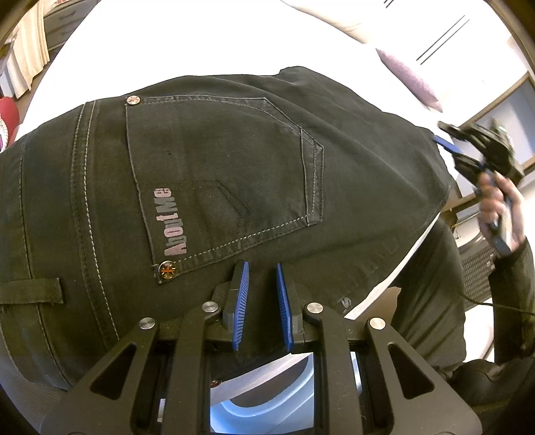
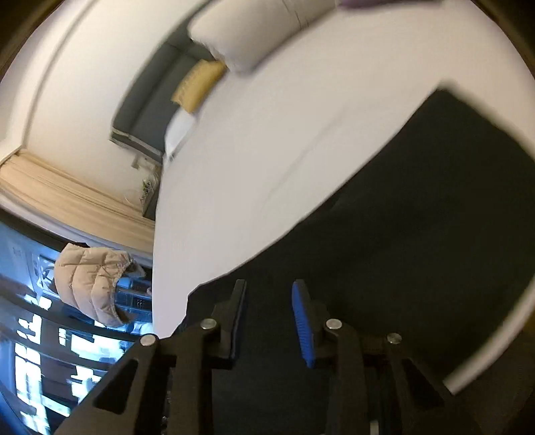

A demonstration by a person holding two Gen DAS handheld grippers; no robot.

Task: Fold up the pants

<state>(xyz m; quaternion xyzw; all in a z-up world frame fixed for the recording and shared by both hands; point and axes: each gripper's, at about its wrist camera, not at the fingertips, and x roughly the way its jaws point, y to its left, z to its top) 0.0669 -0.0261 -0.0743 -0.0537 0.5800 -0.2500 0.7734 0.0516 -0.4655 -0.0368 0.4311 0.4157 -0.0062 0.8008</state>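
Observation:
Dark folded pants [image 1: 217,160] lie on a white bed [image 1: 200,50], back pocket up, with pink "AboutMe" lettering on it. My left gripper [image 1: 261,269] is at the near edge of the pants, its blue pads closed on a fold of the fabric. At the right, a hand holds my right gripper [image 1: 443,134] in the air just past the pants' far right edge. In the blurred right wrist view, the right gripper [image 2: 269,287] hovers over the pants [image 2: 418,234], jaws apart with nothing between them.
A purple cushion [image 1: 408,77] and a white pillow [image 2: 254,30] lie at the head of the bed. A yellow cushion [image 2: 197,87] sits beyond the bed's edge. A beige puffer jacket [image 2: 90,284] hangs off to the side. A person's dark sleeve [image 1: 508,284] is at right.

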